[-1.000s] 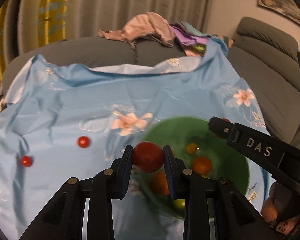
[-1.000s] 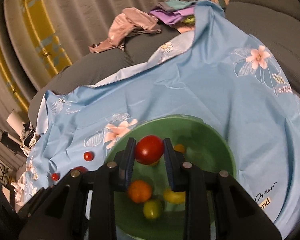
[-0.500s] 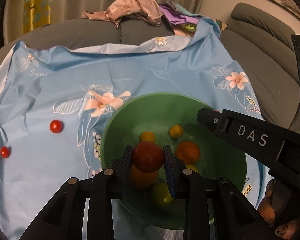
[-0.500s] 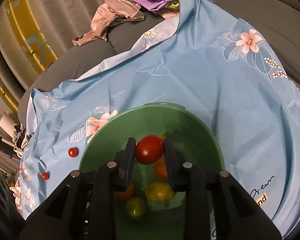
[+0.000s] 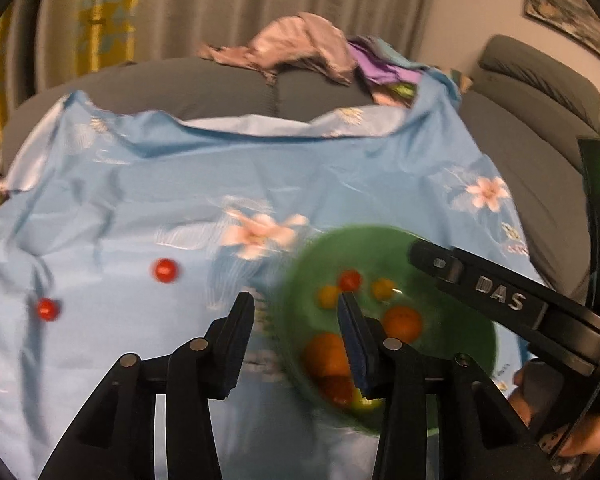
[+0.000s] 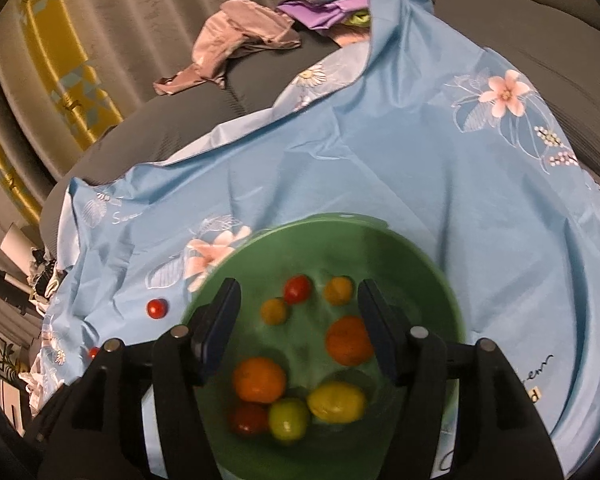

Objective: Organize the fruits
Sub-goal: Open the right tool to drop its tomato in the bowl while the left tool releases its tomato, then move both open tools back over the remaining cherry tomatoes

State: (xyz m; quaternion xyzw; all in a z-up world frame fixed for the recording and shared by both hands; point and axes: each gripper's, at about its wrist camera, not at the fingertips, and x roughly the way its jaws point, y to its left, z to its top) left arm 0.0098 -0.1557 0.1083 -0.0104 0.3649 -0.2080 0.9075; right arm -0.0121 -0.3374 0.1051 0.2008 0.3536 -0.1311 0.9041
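Observation:
A green bowl (image 6: 420,256) sits on a blue flowered cloth (image 6: 440,168) and holds several fruits: oranges, yellow ones, a green one and red tomatoes (image 6: 297,289). My right gripper (image 6: 296,320) is open and empty just above the bowl. My left gripper (image 5: 296,332) is open and empty over the bowl's (image 5: 300,280) left rim. Two small red tomatoes (image 5: 165,270) (image 5: 47,309) lie on the cloth (image 5: 180,184) to the left. The right gripper's finger (image 5: 500,296) crosses the left wrist view.
A grey sofa (image 5: 540,152) runs behind and to the right. A heap of clothes (image 5: 300,48) lies on its back edge. Curtains hang behind. The cloth is wrinkled at the left.
Both grippers have opened and let go of their red tomatoes, which now lie in the bowl. The left gripper has swung left, off the bowl's middle.

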